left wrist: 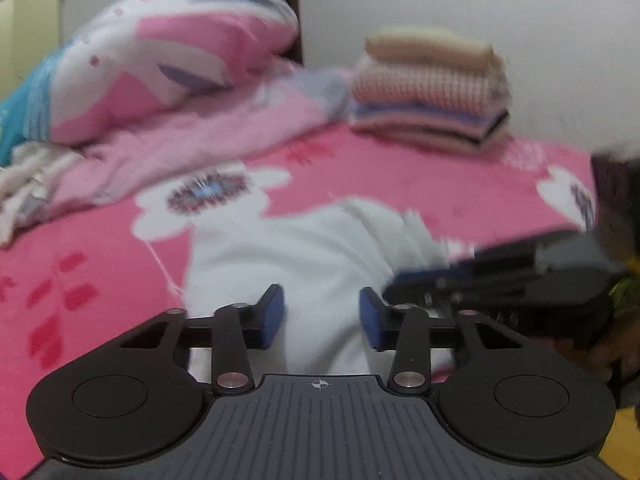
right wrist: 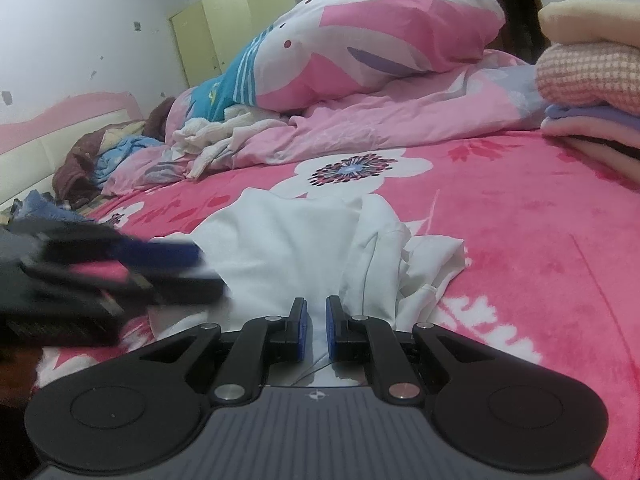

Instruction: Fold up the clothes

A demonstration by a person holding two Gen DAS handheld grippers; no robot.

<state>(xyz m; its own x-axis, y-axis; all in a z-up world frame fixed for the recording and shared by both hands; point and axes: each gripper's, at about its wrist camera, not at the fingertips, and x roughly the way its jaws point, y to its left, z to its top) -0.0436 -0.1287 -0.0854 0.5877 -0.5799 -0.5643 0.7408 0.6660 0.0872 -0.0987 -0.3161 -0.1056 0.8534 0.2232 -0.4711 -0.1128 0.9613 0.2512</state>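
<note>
A white garment (left wrist: pixel 304 248) (right wrist: pixel 288 232) lies crumpled on the pink flowered bedspread (left wrist: pixel 400 176) (right wrist: pixel 520 220), with a bunched fold on its right side. My left gripper (left wrist: pixel 322 318) hangs over its near edge, jaws partly apart, and white cloth shows in the gap without the pads clearly pressing it. In the right wrist view the left gripper (right wrist: pixel 188 264) is a dark blur at the garment's left edge. My right gripper (right wrist: pixel 316 328) has its blue pads almost together on a thin strip of the white cloth. It shows blurred at the right (left wrist: pixel 500 276).
A stack of folded clothes (left wrist: pixel 432 88) (right wrist: pixel 592 92) stands at the bed's far right. A pink and white pillow (left wrist: pixel 180 52) (right wrist: pixel 380 36) rests on a rumpled pink quilt (right wrist: pixel 400 120). Loose clothes (right wrist: pixel 216 132) lie heaped at the far left, near a yellow wardrobe (right wrist: pixel 224 28).
</note>
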